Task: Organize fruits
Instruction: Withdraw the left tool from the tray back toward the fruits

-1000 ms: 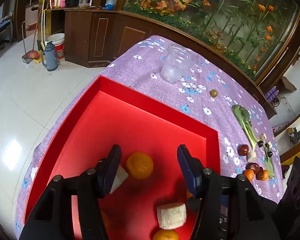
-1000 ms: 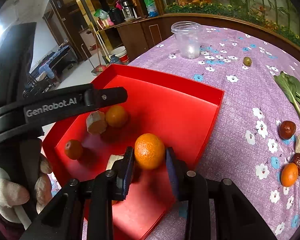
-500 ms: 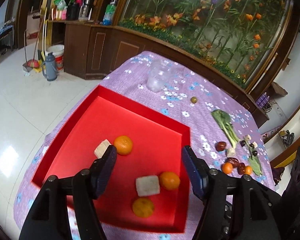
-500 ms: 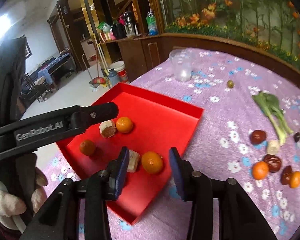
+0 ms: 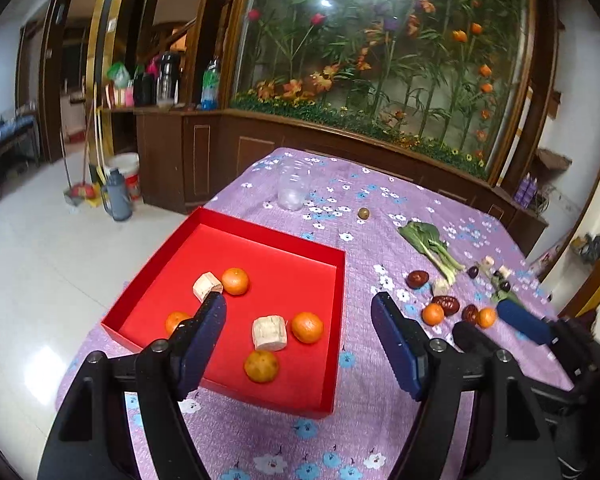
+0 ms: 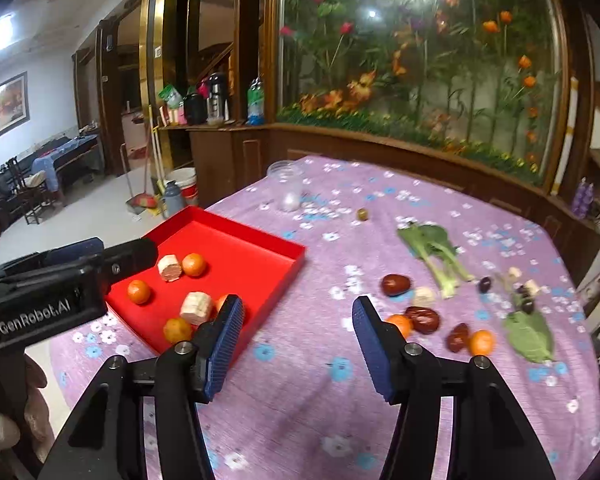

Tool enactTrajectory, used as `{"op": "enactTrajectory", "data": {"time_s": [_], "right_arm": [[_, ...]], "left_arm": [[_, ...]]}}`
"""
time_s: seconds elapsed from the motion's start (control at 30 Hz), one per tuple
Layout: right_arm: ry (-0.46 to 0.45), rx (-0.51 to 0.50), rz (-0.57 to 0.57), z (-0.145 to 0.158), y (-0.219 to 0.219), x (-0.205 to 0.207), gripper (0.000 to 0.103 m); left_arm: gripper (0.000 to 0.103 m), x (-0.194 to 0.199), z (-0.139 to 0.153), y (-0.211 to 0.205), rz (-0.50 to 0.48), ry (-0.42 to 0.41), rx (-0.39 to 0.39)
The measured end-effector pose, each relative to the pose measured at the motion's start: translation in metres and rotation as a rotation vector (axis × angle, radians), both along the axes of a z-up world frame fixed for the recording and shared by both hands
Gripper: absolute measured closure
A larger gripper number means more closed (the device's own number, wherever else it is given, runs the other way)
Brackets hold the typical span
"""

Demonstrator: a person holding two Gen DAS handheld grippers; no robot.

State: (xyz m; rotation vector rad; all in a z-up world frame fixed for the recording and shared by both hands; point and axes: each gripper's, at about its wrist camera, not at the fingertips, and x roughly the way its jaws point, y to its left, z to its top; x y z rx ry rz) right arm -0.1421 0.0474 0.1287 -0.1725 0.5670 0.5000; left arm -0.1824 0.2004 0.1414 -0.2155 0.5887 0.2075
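Both my jaws spreading, empty. Next orange (image 6: 481, 342), 2 o'clock of right gripper (image 6: 296, 344): light, round, rolls; pinch across middle, gently.

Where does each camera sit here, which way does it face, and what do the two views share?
Left wrist: on the left gripper, looking down across the red tray; its opening, empty fingers show, with the right gripper at right.
Right wrist: on the right gripper, facing the purple tablecloth; its opening, empty fingers show, with the left gripper and a hand at left.
Shared: tray, clear jar, loose fruit.
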Motion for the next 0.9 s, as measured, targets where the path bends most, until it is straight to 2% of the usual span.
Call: {"op": "enactTrajectory", "data": {"time_s": [0.17,0.37,0.57,0.9], "right_arm": [[-0.038,-0.008,-0.019,0.001,-0.019,-0.01,0.034],[0.015,0.011,-0.094,-0.013,-0.057,0.003,0.033],[0.066,0.01,-0.189,-0.026,-0.099,0.024,0.034],[0.153,0.042,-0.298,-0.049,-0.152,0.052,0.034]], "left_arm": [[0.028,-0.005,0.005,-0.036,0.013,0.0,0.164],[0.024,-0.002,0.006,-0.073,0.004,0.007,0.32],[0.024,0.006,0.001,-0.095,-0.033,0.028,0.393],[0.024,0.019,-0.007,-0.111,-0.081,0.06,0.408]]}}
